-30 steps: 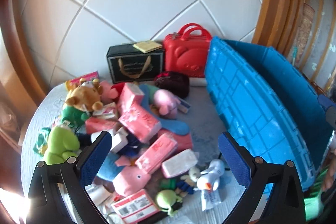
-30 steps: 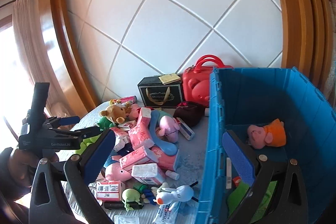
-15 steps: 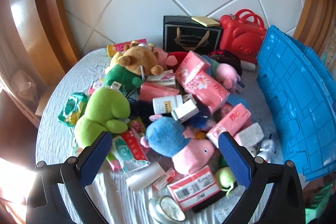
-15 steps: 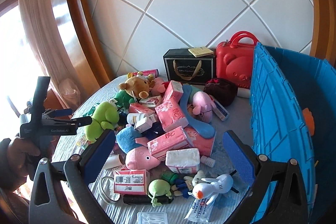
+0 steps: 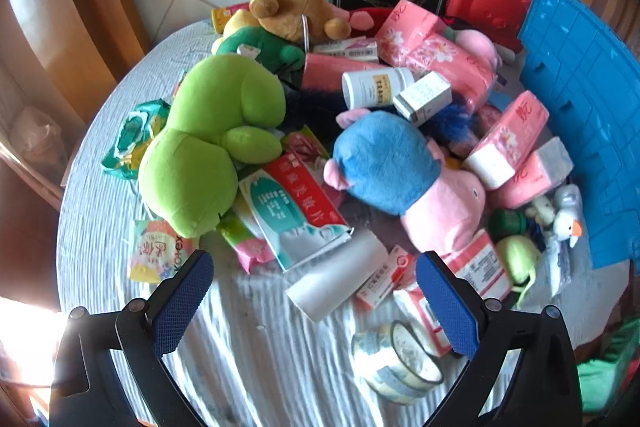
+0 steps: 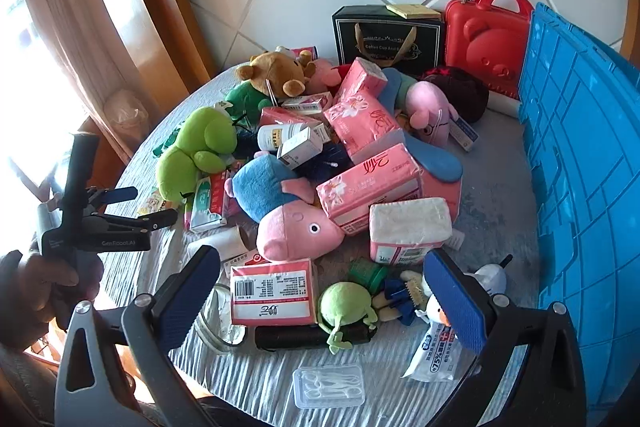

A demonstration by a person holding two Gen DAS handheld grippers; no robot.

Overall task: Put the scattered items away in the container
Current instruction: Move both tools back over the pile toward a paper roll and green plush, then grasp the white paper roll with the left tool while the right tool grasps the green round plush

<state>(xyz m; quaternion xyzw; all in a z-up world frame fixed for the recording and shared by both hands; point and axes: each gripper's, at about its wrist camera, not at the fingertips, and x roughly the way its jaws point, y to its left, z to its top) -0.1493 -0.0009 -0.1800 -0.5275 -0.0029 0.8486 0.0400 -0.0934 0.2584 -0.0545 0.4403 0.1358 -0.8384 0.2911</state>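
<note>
A heap of toys and packets covers the round table. A green frog plush (image 5: 208, 143) (image 6: 192, 151) lies at the left of the heap, a blue-and-pink pig plush (image 5: 400, 179) (image 6: 288, 211) in the middle, pink tissue packs (image 6: 368, 187) to the right. The blue crate (image 5: 584, 107) (image 6: 584, 155) stands along the right side. My left gripper (image 5: 312, 303) is open and empty, hovering over a white paper cup (image 5: 336, 279) and a tape roll (image 5: 396, 363). My right gripper (image 6: 320, 299) is open above a pink boxed pack (image 6: 272, 291). The left gripper (image 6: 132, 203) also shows in the right wrist view, held by a hand.
A black gift box (image 6: 388, 35) and a red bear case (image 6: 484, 35) stand at the back against the tiled wall. A brown bear plush (image 6: 276, 71) sits at the rear of the heap. A clear plastic case (image 6: 328, 385) lies near the table's front edge.
Both grippers have swung left, away from the crate and towards the heap; the crate's inside has left the right wrist view. The left gripper has come down closer to the table.
</note>
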